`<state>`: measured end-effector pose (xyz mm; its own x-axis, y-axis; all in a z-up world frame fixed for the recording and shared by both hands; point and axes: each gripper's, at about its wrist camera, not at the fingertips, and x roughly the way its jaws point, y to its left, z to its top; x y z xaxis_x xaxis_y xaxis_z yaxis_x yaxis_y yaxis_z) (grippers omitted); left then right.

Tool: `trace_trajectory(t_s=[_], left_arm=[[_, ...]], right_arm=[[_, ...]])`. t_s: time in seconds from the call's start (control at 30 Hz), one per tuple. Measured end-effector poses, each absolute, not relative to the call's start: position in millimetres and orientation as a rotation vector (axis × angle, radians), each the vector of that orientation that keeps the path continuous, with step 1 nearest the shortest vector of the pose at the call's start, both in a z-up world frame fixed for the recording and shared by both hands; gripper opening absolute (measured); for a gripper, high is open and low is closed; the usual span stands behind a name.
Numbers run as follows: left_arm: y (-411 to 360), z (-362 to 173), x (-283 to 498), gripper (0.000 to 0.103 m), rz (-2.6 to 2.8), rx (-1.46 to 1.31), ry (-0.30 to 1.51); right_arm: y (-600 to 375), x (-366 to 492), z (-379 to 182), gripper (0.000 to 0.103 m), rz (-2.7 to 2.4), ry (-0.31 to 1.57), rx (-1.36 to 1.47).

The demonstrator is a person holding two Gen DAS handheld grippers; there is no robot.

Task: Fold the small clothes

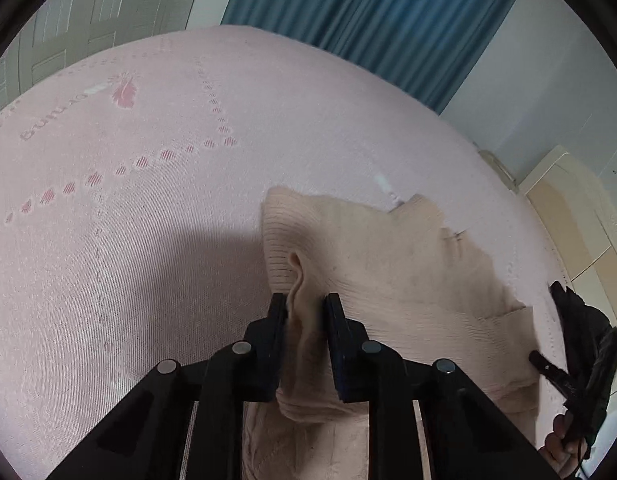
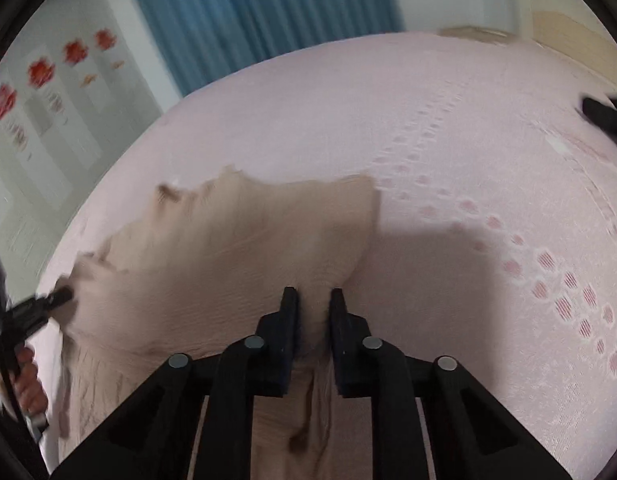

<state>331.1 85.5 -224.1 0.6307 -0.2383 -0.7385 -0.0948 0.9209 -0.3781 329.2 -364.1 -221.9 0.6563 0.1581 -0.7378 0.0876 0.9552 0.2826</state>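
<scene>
Both sets of jaws are pinched shut on a bunched fold of the beige knit top [image 1: 380, 264], the left gripper [image 1: 306, 300] low in the middle of its view and the right gripper [image 2: 313, 294] the same in its own. The top lies on the pink bed cover [image 1: 148, 200] and looks soft, light and floppy, so its edges are likely best to hold. Both hands tip forward and down.

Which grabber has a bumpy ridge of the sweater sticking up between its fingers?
The left gripper: the beige sweater bunches into a raised ridge there. At the right gripper it lies smoother.
</scene>
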Motion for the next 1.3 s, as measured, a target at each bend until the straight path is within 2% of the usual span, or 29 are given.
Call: trace_trajectory(t_s=[0.07,0.17,0.3,0.4,0.5,0.7,0.87,1.03,1.07,1.13,1.3], left_arm=[[84,-232,332,0.020,-0.073,-0.394,0.925],[84,-230,328,0.036,-0.047,-0.371,0.937],[83,-223,320,0.036,-0.049,-0.338,0.948],[84,-217,310,0.036,-0.051,-0.318,0.949],[85,-213,297,0.036,-0.049,-0.316,0.958],[84,-201,254,0.036,-0.046,-0.309,0.962],[79,-182,207,0.038,-0.043,-0.261,0.937],[79,-169,166,0.038,-0.033,-0.223,0.939],[78,-167,156,0.038,-0.035,-0.212,0.936],[76,-164,140,0.038,-0.041,-0.194,0.935],[72,-172,98,0.038,-0.081,-0.150,0.971]], right_arm=[[-374,336,-240,0.009,-0.009,0.928,0.336],[-379,331,-235,0.015,-0.005,0.919,0.360],[-374,317,-217,0.028,-0.001,0.901,0.321],[-367,303,-204,0.031,-0.001,0.895,0.271],[-360,279,-194,0.045,0.026,0.895,0.233],[-349,220,-179,0.053,-0.003,0.892,0.174],[-345,178,-168,0.053,-0.014,0.906,0.177],[-342,136,-146,0.053,-0.076,0.829,0.163],[-340,129,-144,0.051,-0.075,0.836,0.157],[-338,117,-143,0.038,-0.072,0.855,0.147],[-327,82,-159,0.037,-0.010,0.922,0.179]])
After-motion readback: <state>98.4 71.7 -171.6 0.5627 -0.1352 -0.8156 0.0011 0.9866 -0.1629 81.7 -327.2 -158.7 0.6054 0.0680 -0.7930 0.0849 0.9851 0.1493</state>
